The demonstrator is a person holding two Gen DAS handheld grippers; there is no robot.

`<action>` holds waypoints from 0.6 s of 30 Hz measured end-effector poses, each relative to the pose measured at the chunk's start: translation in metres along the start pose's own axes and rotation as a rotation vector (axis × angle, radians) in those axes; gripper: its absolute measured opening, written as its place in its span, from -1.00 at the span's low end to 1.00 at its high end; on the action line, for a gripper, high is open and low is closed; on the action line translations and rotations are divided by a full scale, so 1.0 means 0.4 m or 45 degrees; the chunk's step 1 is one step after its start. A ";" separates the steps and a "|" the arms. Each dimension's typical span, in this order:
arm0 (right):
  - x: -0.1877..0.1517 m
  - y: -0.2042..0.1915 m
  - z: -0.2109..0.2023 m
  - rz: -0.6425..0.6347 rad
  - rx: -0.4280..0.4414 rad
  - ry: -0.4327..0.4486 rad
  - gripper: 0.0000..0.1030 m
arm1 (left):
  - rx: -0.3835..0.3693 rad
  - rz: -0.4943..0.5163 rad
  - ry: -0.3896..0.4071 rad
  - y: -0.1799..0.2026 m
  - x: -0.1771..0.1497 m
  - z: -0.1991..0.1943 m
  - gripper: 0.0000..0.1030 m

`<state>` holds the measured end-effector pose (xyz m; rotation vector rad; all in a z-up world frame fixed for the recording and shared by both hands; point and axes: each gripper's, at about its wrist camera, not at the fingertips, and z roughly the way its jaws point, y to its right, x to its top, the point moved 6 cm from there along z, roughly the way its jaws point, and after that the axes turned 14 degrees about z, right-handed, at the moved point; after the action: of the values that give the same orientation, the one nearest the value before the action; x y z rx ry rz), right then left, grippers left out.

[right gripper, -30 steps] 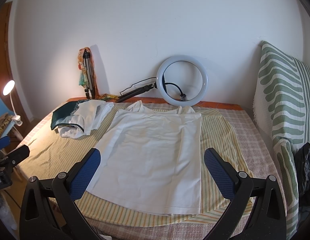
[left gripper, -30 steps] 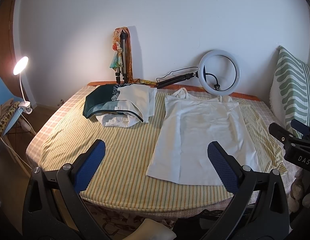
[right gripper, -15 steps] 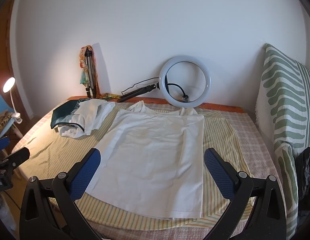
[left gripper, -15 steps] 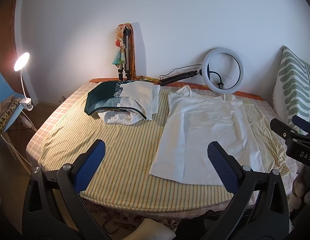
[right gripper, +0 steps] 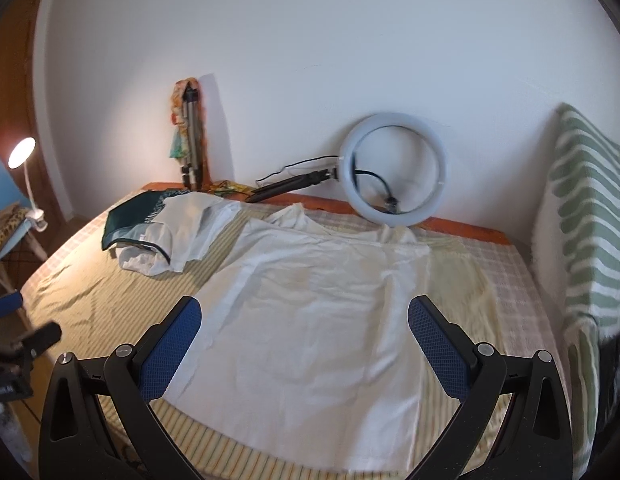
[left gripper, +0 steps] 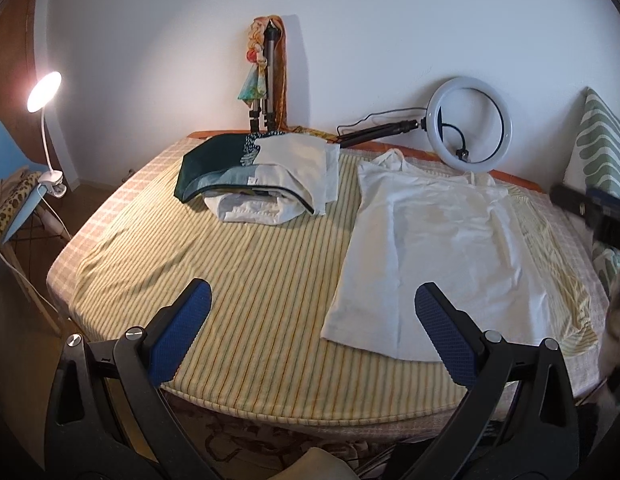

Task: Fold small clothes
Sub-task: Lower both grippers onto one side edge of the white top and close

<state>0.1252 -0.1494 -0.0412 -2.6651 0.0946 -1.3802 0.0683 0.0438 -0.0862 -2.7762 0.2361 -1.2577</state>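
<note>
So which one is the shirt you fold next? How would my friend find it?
Look at the bed with the striped sheet. Against the wall stands a ring light, and right in front of it lies the white top, spread out flat. The pile of clothes to its left is bunched up and partly dark green, while the top is plain white with thin straps.

Both wrist views over bed (left gripper: 269, 264)

left tool (left gripper: 312, 324): black arms | blue textured pads | silver screws
</note>
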 end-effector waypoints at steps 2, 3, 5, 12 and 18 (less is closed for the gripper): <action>0.015 -0.017 0.032 -0.032 0.028 -0.023 0.99 | -0.027 0.001 -0.022 -0.002 -0.020 0.021 0.75; 0.023 -0.027 0.049 -0.045 0.053 -0.035 0.99 | -0.048 -0.003 -0.039 -0.003 -0.031 0.034 0.60; 0.036 -0.046 0.089 -0.064 0.101 -0.076 0.99 | -0.100 -0.027 -0.075 -0.004 -0.050 0.062 0.42; 0.061 -0.096 0.230 -0.050 0.224 -0.240 0.85 | -0.339 -0.191 -0.167 -0.003 -0.097 0.159 0.00; 0.054 -0.129 0.379 0.005 0.292 -0.456 0.42 | -0.476 -0.265 -0.240 0.020 -0.121 0.242 -0.20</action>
<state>0.2609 -0.0869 -0.1024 -2.6610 -0.0909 -0.8334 0.1089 0.0457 -0.1870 -3.2916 0.1884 -1.0723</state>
